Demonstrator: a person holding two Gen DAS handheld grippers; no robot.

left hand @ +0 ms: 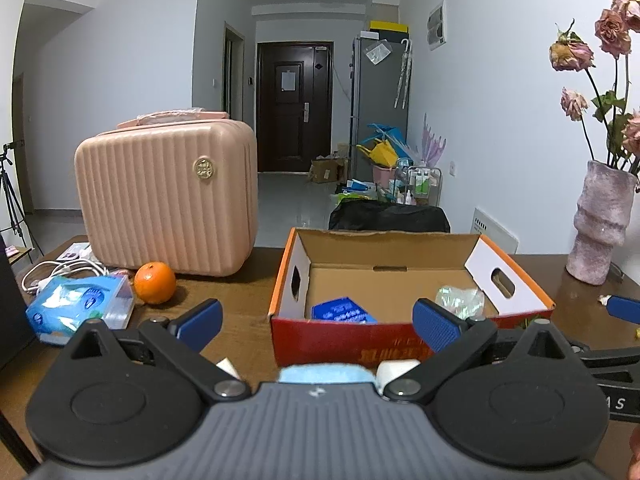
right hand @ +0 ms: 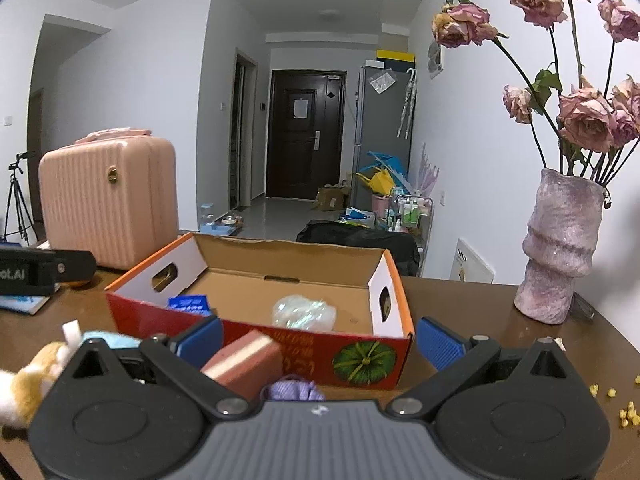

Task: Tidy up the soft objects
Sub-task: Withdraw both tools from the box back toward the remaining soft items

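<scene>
An open red and orange cardboard box (left hand: 508,276) (right hand: 136,280) stands on the brown table. Inside lie a blue packet (left hand: 342,311) (right hand: 189,305) and a clear crumpled plastic bundle (left hand: 459,298) (right hand: 304,312). My left gripper (left hand: 318,322) is open in front of the box, above a light blue and white soft item (left hand: 326,374). My right gripper (right hand: 320,342) is open, with a pink sponge block (right hand: 244,362) and a purple yarn ball (right hand: 294,389) below it. A plush toy (right hand: 28,376) lies at the left in the right wrist view.
A pink hard case (left hand: 168,196) (right hand: 108,200), an orange (left hand: 155,283), a blue tissue pack (left hand: 80,306) and white cables (left hand: 60,270) sit to the left. A vase of dried roses (right hand: 560,248) (left hand: 600,224) stands right. Yellow crumbs (right hand: 624,412) lie nearby.
</scene>
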